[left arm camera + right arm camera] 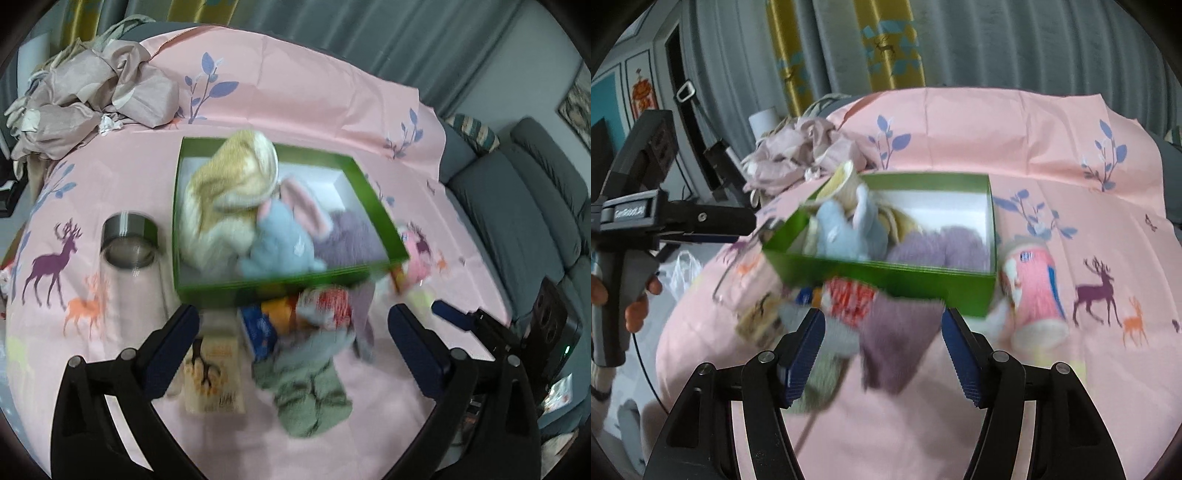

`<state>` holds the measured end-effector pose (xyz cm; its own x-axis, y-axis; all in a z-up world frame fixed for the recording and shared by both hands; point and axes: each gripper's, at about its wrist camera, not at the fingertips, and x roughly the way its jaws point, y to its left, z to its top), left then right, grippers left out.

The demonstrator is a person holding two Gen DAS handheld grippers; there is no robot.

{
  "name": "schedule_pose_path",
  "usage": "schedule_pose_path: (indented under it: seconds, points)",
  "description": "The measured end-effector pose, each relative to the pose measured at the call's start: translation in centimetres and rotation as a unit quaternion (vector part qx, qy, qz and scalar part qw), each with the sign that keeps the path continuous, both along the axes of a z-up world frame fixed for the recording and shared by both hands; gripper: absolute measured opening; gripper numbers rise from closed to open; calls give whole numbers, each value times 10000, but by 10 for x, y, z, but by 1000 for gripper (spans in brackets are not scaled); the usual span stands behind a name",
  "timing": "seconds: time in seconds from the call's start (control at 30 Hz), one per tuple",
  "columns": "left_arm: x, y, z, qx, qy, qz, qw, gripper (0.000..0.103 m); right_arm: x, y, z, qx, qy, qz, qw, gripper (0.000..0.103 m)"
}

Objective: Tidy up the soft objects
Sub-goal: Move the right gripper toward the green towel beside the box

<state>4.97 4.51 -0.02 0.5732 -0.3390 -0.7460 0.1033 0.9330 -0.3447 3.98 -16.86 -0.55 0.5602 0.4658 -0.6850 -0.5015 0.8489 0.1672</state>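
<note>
You see a steel cup (129,240) near the bed's left edge, a crumpled beige sheet (92,99) at its far-left corner, a grey sofa (517,206) beyond its right edge.

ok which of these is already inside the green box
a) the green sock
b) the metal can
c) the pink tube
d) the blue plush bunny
d, the blue plush bunny lies inside the green box next to a yellow towel, while the metal can, pink tube and green sock all sit outside it on the pink cloth.
</note>
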Motion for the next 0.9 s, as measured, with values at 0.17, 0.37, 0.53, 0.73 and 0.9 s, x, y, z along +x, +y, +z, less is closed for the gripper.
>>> schedule_pose_path:
  seconds: [0.17, 0.37, 0.53, 0.73, 0.9]
  points:
    - [-33, -4, -18, 167, 44, 119, 9998, 102, -20, 2, -12, -328, -38, 9, 9995, 66]
    - [-67, -9, -28, 71, -56, 455, 9989, 102, -38, 12, -19, -216, 49, 245, 9995, 66]
    - [-83, -12, -44, 54, 171, 516, 9985, 102, -48, 29, -27, -224, 204, 601, 9977, 66]
    - [-87, -5, -52, -45, 250, 578, 9980, 102, -55, 43, -37, -288, 311, 751, 9963, 66]
    - [-84, -11, -57, -42, 257, 496, 9984, 102, -54, 47, -41, -313, 347, 790, 9958, 66]
